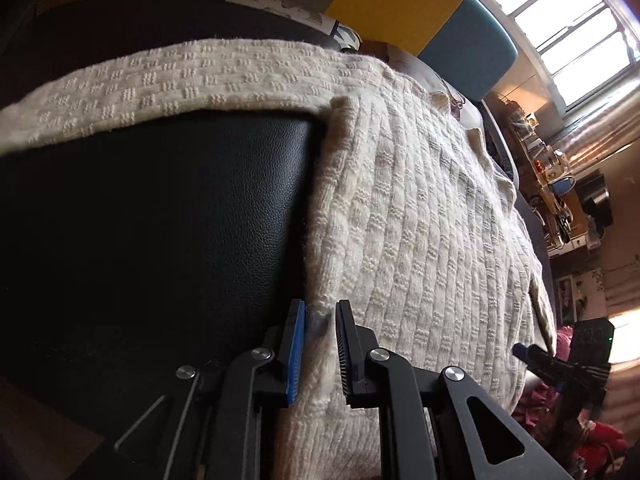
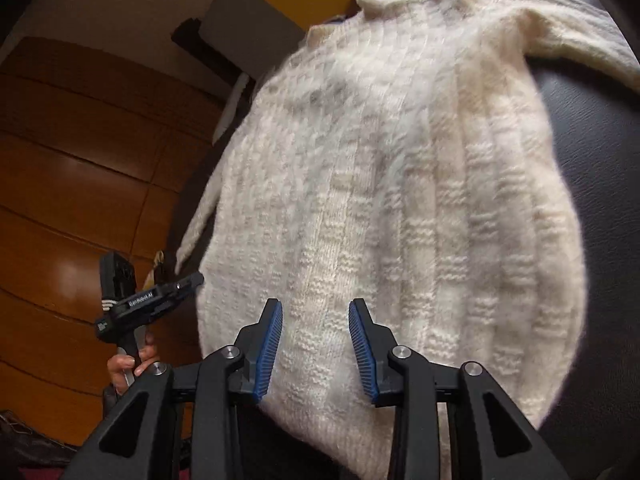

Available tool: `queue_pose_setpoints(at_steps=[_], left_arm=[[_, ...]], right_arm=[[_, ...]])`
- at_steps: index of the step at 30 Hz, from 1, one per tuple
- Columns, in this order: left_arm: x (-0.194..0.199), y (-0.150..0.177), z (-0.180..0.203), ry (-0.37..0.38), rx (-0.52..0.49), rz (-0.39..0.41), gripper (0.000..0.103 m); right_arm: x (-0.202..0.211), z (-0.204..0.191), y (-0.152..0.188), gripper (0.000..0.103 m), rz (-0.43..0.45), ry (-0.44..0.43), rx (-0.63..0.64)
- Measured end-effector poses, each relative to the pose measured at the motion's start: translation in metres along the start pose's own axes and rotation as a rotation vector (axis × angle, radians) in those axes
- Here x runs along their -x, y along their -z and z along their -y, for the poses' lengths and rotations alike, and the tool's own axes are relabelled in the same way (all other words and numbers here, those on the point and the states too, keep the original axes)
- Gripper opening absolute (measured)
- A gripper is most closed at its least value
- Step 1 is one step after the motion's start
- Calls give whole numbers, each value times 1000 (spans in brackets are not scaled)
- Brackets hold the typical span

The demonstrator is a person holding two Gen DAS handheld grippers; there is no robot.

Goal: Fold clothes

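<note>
Lived-in home: cluttered shelf (image 1: 556, 184), wooden wardrobe (image 2: 80, 180), window (image 1: 560, 20).

Both tools (image 2: 316, 344): black frames, blue ribbed pads (image 2: 269, 350), silver screws.

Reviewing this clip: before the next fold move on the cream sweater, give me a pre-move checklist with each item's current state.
1. Sweater lies spread on the black leather surface: ok.
2. Left claw straddles the sweater's side edge near the hem, knit between its fingers: ok.
3. Left claw has clamped the fabric: cannot tell; a gap shows at the tips.
4. Right claw is open over the hem, with nothing gripped: ok for a grasp, not yet holding.
5. Sleeve lies stretched out flat across the black surface: ok.
6. Other sleeve lies flat: not ok; in the right wrist view it hangs off the surface's edge.
</note>
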State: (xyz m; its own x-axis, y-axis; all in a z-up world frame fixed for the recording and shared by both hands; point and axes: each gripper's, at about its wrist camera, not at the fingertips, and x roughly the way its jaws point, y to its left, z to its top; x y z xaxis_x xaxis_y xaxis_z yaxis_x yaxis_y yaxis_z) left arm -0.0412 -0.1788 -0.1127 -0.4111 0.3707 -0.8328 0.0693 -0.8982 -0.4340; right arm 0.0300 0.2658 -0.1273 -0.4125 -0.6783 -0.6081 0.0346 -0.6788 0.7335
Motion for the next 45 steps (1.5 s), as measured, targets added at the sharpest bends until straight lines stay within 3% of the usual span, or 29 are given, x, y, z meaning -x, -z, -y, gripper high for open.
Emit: queue_pose_setpoints(at_steps=[3, 5, 6, 10, 13, 16, 21, 23, 26, 31, 34, 36, 37, 40, 42, 45], left_arm=[[10, -3, 22, 66, -27, 37, 27], [5, -5, 51, 121, -88, 30, 38], [1, -5, 67, 137, -126, 23, 38], [-34, -8, 138, 168, -301, -42, 38], [-58, -17, 195, 199, -419, -71, 39], [-78, -31, 253, 200, -530, -82, 50], [-125, -49, 333, 178, -701, -104, 56], [-148, -54, 353, 156, -734, -128, 56], [-177, -63, 366, 132, -723, -164, 56], [-210, -72, 365, 111, -683, -209, 56], [-221, -74, 357, 102, -666, -226, 56], [-224, -76, 352, 99, -656, -231, 56], [-226, -77, 348, 96, -649, -236, 56], [-230, -80, 340, 88, -643, -241, 56], [-232, -83, 338, 76, -642, -242, 57], [-233, -88, 336, 70, -646, -231, 58]], right_arm=[[53, 31, -13, 35, 137, -24, -107], [91, 60, -19, 35, 247, -42, -221], [110, 76, -19, 35, 313, -40, -281], [176, 145, 1, 36, 531, -83, -550], [217, 190, 24, 36, 660, -58, -707], [255, 227, 48, 36, 780, 11, -843], [283, 271, 61, 40, 834, 90, -1012], [282, 284, 60, 40, 846, 65, -1045], [268, 292, 43, 41, 856, -30, -1007], [251, 284, -1, 43, 855, -3, -841], [244, 277, -22, 38, 760, 100, -791], [241, 268, -32, 24, 708, 246, -728], [238, 260, -39, 7, 672, 362, -682], [223, 224, -70, 6, 553, 679, -450], [220, 194, -88, 6, 516, 822, -294], [232, 155, -98, 6, 553, 1001, -137]])
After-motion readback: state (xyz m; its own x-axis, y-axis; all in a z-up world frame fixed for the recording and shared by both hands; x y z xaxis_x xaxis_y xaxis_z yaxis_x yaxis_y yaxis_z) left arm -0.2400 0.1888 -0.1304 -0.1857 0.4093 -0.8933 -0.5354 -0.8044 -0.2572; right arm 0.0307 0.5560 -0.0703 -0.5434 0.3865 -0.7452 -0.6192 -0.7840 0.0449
